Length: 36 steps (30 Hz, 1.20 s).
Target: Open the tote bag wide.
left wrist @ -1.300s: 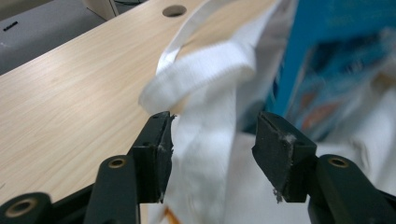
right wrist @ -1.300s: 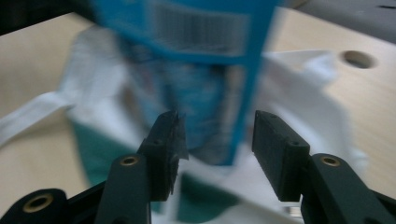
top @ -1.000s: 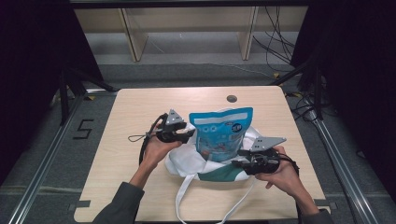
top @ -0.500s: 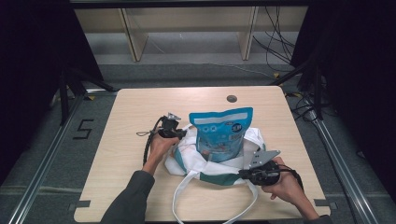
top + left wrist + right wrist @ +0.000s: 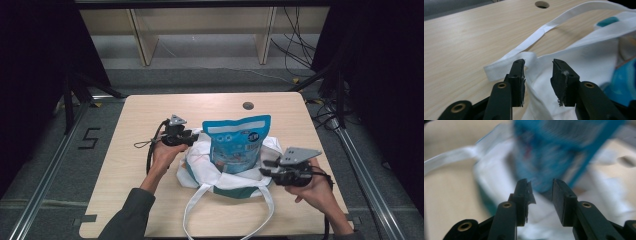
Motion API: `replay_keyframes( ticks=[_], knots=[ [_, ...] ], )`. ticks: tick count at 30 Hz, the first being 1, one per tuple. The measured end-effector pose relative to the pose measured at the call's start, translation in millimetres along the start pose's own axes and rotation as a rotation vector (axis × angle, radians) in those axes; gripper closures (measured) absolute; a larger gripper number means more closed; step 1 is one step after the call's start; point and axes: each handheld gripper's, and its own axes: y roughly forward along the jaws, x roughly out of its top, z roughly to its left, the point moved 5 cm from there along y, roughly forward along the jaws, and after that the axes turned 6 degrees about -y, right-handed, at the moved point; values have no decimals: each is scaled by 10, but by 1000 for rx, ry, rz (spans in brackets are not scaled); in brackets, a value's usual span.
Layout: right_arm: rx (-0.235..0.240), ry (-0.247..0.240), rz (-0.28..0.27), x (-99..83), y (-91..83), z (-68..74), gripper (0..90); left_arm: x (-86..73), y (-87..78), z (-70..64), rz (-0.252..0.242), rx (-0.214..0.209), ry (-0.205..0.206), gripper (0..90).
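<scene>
Fingers (image 5: 517,75) on my left gripper (image 5: 186,138) stand spread, straddling a fold of the white tote bag (image 5: 202,167) at its left rim, beside where the strap (image 5: 534,38) runs off over the table (image 5: 140,120); nothing is pinched yet, and I judge they sit there ready to pull the mouth wide. Rightward, the blue pouch (image 5: 237,145) stands upright in the bag's mouth, leaning on the cloth, most of it above the rim, so the bag needs opening for it to sink in. Right of the bag, my right gripper (image 5: 267,167) hangs just off the rim with its fingers (image 5: 561,195) apart too, aimed at the pouch's lower edge and gripping nothing, likely lining up to steady or push it.
</scene>
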Motion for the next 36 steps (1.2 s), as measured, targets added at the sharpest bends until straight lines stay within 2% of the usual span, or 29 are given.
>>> replay_keyframes(
  ticks=[1,3,4,6,8,9,11,12,14,15,17,19,20,21,23,26,27,28,29,30,32,33,34,35,36],
  knots=[
    [-50,-9,-16,41,-35,-108,671,-1,-56,-25,-5,3,18,603],
    [-147,-26,23,57,-47,-337,654,-44,-111,-67,3,-7,28,611],
    [-182,-25,28,48,-23,-409,649,-76,-125,-79,17,-10,48,611],
    [-202,-24,69,-5,68,-556,659,-130,-125,-95,24,-12,50,618],
    [-209,-21,94,-58,165,-650,787,-192,-100,-90,37,-17,40,631],
    [-216,-47,87,-72,206,-713,863,-229,-77,-85,54,-26,60,666],
    [-285,-25,90,-107,291,-857,887,-271,-18,-68,71,1,94,747],
    [-288,-19,97,-131,325,-905,888,-295,32,-56,75,14,102,771],
    [-298,32,126,-239,449,-991,889,-352,136,-25,99,16,95,798],
    [-314,30,140,-309,522,-1031,889,-382,184,-8,110,19,94,807],
    [-310,44,178,-449,658,-1049,890,-445,281,28,130,28,89,814],
    [-299,65,191,-541,739,-1059,891,-509,352,43,141,45,75,819],
    [-302,59,186,-560,762,-1076,891,-539,381,45,148,56,92,819],
    [-299,78,198,-576,788,-1053,892,-543,385,50,142,60,93,818],
    [-294,42,196,-579,814,-1069,891,-539,364,87,136,40,49,815],
    [-292,70,181,-579,789,-1070,871,-498,280,101,76,21,-33,755],
    [-295,92,170,-572,772,-1073,835,-456,240,75,38,15,-47,739],
    [-311,113,154,-557,729,-1098,759,-426,195,56,18,17,-40,722],
    [-326,157,144,-535,679,-1103,729,-407,156,30,12,7,-43,711],
    [-326,150,131,-519,635,-1124,700,-375,109,-20,-18,-5,-49,698],
    [-341,194,104,-444,485,-1089,602,-315,-15,-108,-40,-13,-12,656],
    [-353,172,88,-414,433,-1092,582,-283,-64,-166,-64,-20,-19,648],
    [-346,166,81,-379,355,-1053,565,-259,-124,-210,-74,-27,-11,640],
    [-335,177,67,-339,277,-989,554,-248,-183,-291,-83,-60,-18,638],
    [-301,184,42,-301,183,-894,554,-252,-234,-357,-88,-71,-3,637]
  ],
)
